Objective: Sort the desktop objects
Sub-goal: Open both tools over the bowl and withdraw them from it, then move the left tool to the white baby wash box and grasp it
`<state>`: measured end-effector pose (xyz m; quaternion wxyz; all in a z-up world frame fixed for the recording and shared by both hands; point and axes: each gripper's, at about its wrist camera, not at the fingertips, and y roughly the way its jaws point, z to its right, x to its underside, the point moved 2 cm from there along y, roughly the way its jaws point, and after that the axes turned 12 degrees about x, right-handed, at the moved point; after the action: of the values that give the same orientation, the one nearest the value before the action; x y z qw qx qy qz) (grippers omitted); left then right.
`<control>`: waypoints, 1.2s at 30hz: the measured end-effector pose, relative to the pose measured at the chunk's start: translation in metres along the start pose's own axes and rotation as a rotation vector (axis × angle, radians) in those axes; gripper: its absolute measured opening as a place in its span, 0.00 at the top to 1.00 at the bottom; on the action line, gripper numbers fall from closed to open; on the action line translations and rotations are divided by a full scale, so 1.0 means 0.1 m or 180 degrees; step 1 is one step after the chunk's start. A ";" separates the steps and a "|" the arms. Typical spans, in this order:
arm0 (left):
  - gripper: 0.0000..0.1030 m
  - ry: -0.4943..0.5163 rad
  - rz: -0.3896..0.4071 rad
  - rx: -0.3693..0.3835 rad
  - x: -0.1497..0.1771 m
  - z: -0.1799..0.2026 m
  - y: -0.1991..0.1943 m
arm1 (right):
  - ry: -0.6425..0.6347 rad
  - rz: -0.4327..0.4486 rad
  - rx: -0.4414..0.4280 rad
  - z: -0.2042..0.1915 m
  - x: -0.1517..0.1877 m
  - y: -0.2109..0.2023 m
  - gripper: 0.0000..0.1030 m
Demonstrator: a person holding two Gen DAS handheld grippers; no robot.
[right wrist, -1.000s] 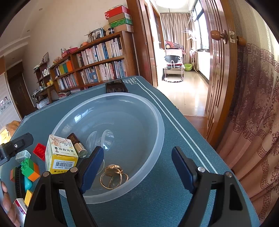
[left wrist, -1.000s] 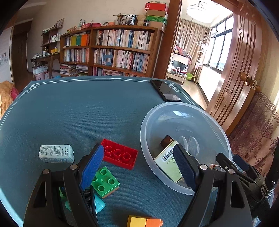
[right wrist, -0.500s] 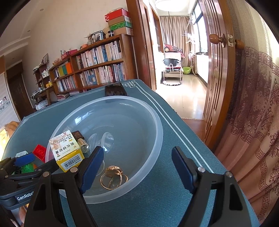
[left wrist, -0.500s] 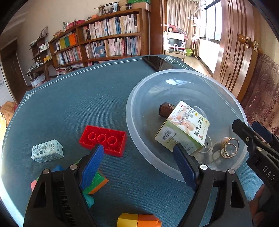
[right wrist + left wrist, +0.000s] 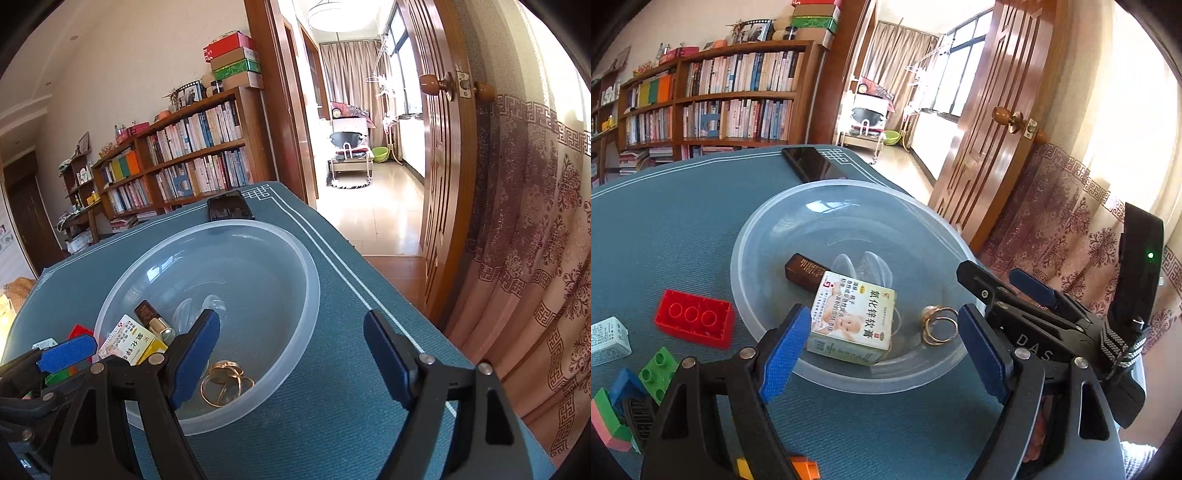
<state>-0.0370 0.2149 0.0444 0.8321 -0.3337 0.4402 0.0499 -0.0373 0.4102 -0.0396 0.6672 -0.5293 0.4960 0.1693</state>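
Left wrist view: we read "DAS" on the right claw (image 5: pixel 1034 291) and Chinese print on the green-and-white cardboard box (image 5: pixel 851 319) lying in the clear plastic bowl (image 5: pixel 768 229), just ahead of our left claw (image 5: pixel 882 350). Both claws stand wide, holding nothing. A red plastic brick (image 5: pixel 696 323) lies on the blue surface (image 5: pixel 665 221).

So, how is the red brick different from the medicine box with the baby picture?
The red brick lies on the blue-green table cover, outside the clear bowl; the medicine box sits inside the bowl, tilted against its sloping wall. The brick is plain red plastic with round studs on top; the box is printed card with text, a barcode and green and yellow sides. Both are block shaped, and no fingers touch either one.
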 end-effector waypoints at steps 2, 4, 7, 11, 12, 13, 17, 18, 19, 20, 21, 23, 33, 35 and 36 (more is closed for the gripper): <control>0.18 -0.0030 0.0000 0.0134 0.00 0.03 0.00 | 0.0104 0.0034 0.0070 0.08 -0.02 -0.01 0.19; 0.18 -0.0082 0.0009 0.0297 -0.02 0.04 -0.02 | 0.0196 0.0068 0.0160 0.15 -0.04 -0.01 0.19; 0.18 -0.0180 0.0088 0.0401 -0.05 0.06 -0.12 | 0.0280 0.0162 0.0233 0.21 -0.06 -0.06 0.17; 0.18 -0.0201 0.0236 0.0093 -0.11 0.05 -0.29 | 0.0254 0.0557 0.0356 0.19 -0.09 -0.27 0.14; 0.18 -0.0193 0.0275 -0.0043 -0.13 0.03 -0.33 | 0.0238 0.0686 0.0395 0.18 -0.10 -0.34 0.08; 0.18 -0.0188 0.0297 -0.0190 -0.14 0.01 -0.36 | 0.0223 0.0835 0.0427 0.17 -0.10 -0.42 0.00; 0.18 -0.0221 0.0385 -0.0679 -0.14 -0.09 -0.53 | 0.0110 0.1481 0.0589 0.04 -0.09 -0.73 0.00; 0.18 -0.0253 0.0416 -0.0738 -0.13 -0.12 -0.59 | 0.0044 0.1604 0.0620 -0.01 -0.07 -0.79 0.00; 0.18 -0.0299 0.0442 -0.0794 -0.11 -0.17 -0.67 | -0.0035 0.1686 0.0634 -0.06 -0.06 -0.82 0.00; 0.18 -0.0348 0.0456 -0.0861 -0.09 -0.22 -0.73 | -0.0129 0.1721 0.0628 -0.12 -0.05 -0.84 0.00; 0.18 -0.0390 0.0471 -0.0921 -0.07 -0.26 -0.80 | -0.0238 0.1713 0.0619 -0.18 -0.04 -0.83 0.00; 0.18 -0.0467 0.0495 -0.1018 -0.01 -0.34 -0.94 | -0.0453 0.1604 0.0676 -0.30 -0.04 -0.77 0.00; 0.18 -0.0492 0.0313 -0.1304 0.42 -0.52 -1.38 | -0.0344 0.1168 0.0212 -0.17 0.00 -0.67 0.00; 0.18 -0.0428 0.0246 -0.1332 0.51 -0.50 -1.39 | -0.0378 0.1189 0.0206 -0.21 0.02 -0.69 0.00; 0.18 -0.0392 0.0211 -0.1351 0.55 -0.49 -1.39 | -0.0402 0.1218 0.0155 -0.22 0.04 -0.72 0.00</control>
<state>0.0150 0.0666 0.0544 0.7664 -0.4830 0.3789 0.1889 0.0081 0.3617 -0.0030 0.6652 -0.3974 0.5487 0.3138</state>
